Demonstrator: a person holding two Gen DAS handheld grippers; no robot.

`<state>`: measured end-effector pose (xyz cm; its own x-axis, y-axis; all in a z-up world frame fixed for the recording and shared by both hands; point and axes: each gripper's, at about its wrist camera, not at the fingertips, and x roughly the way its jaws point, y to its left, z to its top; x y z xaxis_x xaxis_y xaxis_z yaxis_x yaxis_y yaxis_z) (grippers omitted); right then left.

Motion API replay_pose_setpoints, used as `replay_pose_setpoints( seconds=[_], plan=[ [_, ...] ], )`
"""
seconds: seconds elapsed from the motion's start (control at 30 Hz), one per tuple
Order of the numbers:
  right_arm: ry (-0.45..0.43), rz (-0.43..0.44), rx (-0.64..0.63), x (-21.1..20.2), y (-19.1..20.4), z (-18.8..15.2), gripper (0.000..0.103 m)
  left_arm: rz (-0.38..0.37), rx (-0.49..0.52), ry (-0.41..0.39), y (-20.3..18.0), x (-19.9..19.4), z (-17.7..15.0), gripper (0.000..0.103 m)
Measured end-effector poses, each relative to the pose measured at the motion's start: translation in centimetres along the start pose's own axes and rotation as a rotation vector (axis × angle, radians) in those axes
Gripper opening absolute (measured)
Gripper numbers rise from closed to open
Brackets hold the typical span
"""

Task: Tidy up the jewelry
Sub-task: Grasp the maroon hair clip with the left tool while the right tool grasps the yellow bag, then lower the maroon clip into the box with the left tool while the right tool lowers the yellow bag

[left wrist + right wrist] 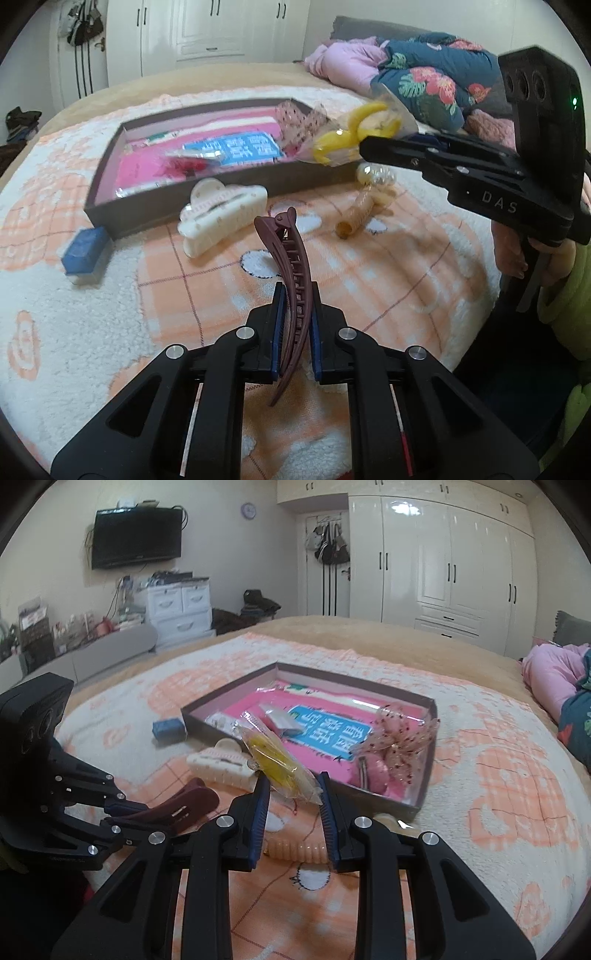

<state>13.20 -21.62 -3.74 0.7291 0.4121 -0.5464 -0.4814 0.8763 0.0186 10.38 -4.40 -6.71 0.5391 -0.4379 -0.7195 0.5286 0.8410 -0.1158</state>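
1. My left gripper (295, 325) is clamped on the brown hair clip (291, 280), lifted above the blanket (369, 266).
2. My right gripper (293, 797) pinches the bagged yellow clip (277, 764) — hanging just beside the tray (421, 794), near its edge.

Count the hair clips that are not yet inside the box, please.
3: the brown clip in the left gripper, the bagged yellow clip in the right gripper, the white claw clip on the blanket. Others may be hidden.

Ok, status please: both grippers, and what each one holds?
Left gripper shut on maroon hair clip. Right gripper shut on bagged yellow clip, near tray. Nothing blocking.
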Motion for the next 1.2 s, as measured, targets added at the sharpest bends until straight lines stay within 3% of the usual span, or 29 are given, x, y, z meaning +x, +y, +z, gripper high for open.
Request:
replay_pose_setpoints(
  seconds=[0.8, 1.2],
  plan=[
    [-0.097, -0.088, 0.134, -2.2, -3.8, 1.1, 0.025, 0.078, -0.125, -0.193, 3.8, -2.7, 6.8, 0.006],
    [-0.105, -0.142, 0.169, -2.1, -5.2, 1.3, 0.026, 0.096, -0.149, -0.225, 5.2, -1.4, 10.2, 0.006]
  ],
)
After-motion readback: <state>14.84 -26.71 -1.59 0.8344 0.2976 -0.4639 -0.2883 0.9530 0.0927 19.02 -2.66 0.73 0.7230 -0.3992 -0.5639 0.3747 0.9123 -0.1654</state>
